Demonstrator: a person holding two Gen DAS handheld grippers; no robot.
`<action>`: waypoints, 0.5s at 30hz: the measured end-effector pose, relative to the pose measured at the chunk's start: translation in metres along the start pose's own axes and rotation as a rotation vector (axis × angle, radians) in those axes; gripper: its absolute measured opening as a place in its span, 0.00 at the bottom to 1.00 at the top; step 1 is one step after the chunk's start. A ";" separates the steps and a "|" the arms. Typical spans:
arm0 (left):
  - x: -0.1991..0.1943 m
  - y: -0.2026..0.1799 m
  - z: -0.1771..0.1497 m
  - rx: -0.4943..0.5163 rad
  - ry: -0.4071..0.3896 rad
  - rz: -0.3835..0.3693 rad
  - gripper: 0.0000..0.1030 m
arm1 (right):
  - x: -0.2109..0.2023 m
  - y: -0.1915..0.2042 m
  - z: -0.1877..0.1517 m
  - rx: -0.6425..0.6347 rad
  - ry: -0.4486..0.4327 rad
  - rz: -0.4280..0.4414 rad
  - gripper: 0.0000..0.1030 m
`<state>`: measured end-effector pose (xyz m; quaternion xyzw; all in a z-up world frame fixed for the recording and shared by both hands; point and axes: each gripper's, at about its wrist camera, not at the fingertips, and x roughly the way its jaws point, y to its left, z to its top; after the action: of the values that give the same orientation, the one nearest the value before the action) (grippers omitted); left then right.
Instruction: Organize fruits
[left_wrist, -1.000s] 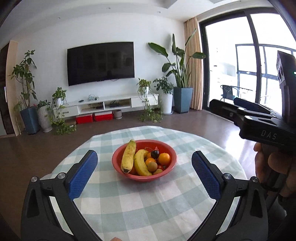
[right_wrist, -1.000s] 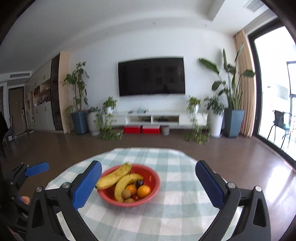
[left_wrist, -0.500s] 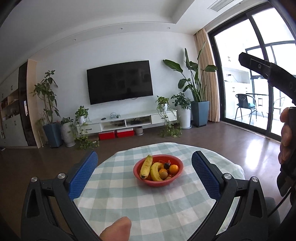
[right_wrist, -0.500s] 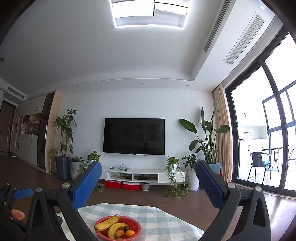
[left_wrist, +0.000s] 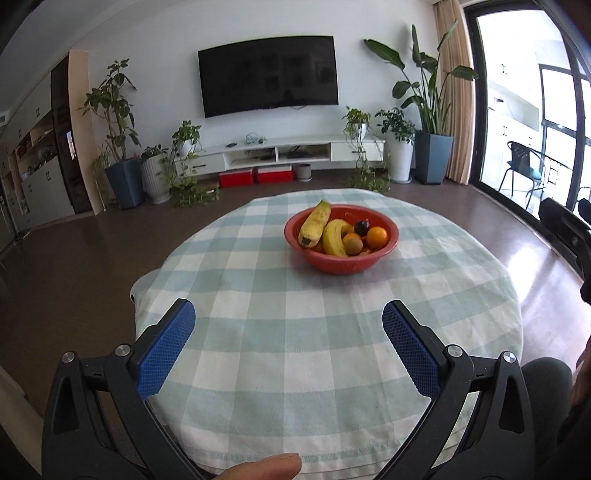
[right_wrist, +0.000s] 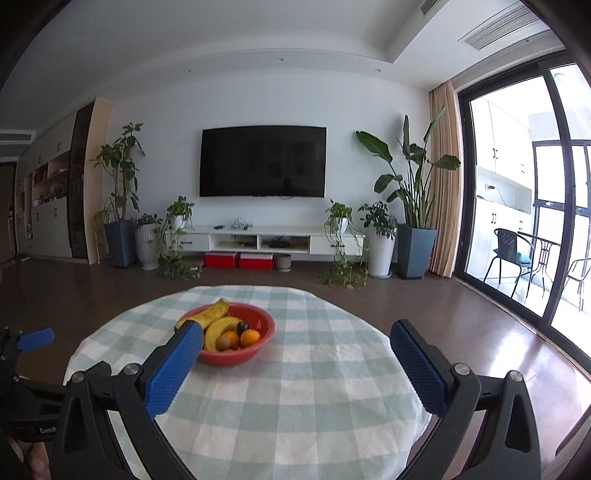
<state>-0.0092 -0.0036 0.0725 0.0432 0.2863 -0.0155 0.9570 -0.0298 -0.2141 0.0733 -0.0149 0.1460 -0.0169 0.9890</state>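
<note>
Sitting on the round surface with its green and white checked cloth, the red bowl was the landmark of the scene, and it stood on the far half of that surface. Inside the bowl lay two bananas, side by side at the left part, with the tip of one rising over the far rim. An orange rested at the right part of the bowl, a kiwi lay just beside it toward the near side, and a small dark fruit sat behind them.

The left tongs hung over the near part of the surface, well apart from the bowl, with blue pads spread wide and nothing between them. The right tongs were also spread wide and held nothing; in the right wrist view the left pad overlapped the left edge of the bowl, but I cannot tell if it touched it.

Beyond the bowl, a dark television hung on the white wall, with potted plants at both sides
</note>
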 end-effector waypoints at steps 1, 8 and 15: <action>0.003 0.000 -0.004 -0.006 0.017 -0.007 1.00 | 0.003 0.001 -0.008 -0.004 0.029 0.000 1.00; 0.040 -0.007 -0.022 -0.005 0.104 -0.017 1.00 | 0.022 0.007 -0.035 -0.006 0.162 0.011 1.00; 0.063 -0.006 -0.028 -0.016 0.161 -0.016 1.00 | 0.035 0.002 -0.047 0.026 0.237 0.014 1.00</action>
<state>0.0276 -0.0071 0.0144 0.0343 0.3629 -0.0173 0.9310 -0.0098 -0.2146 0.0180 0.0012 0.2618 -0.0136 0.9650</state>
